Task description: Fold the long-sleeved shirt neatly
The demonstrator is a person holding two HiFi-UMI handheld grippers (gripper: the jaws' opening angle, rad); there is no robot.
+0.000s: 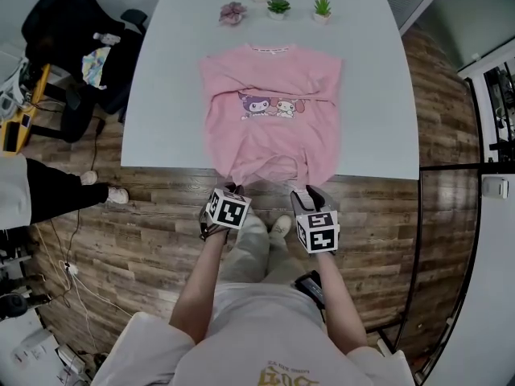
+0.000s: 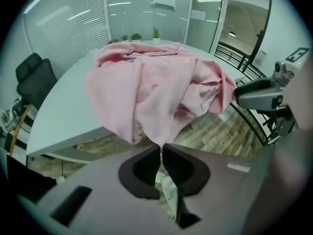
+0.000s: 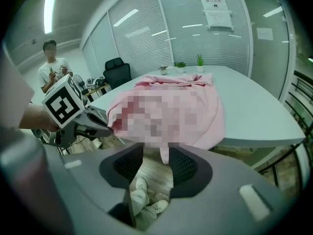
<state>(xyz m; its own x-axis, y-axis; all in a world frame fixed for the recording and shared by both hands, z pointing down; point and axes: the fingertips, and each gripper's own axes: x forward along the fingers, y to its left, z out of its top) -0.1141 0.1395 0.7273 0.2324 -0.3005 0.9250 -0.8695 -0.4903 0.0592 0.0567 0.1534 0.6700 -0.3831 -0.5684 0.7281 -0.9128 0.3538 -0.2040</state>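
Observation:
A pink long-sleeved shirt [image 1: 269, 111] with a cartoon print lies flat on the white table [image 1: 161, 95], and its hem hangs over the near edge. My left gripper [image 1: 232, 190] is at the hem's left corner. In the left gripper view the jaws [image 2: 161, 148] are pinched shut on a fold of the pink fabric [image 2: 156, 87]. My right gripper [image 1: 310, 190] is at the hem's right corner. In the right gripper view its jaws [image 3: 156, 158] stand apart, with a narrow strip of the shirt [image 3: 165, 155] hanging loose between them, close to the right pad.
Three small potted plants [image 1: 278, 6] and a pink flower ornament [image 1: 232, 12] sit at the table's far end. A black office chair [image 1: 76, 39] stands left of the table, and a person [image 3: 54, 65] stands beyond it. A dark railing [image 2: 249, 126] runs along the right.

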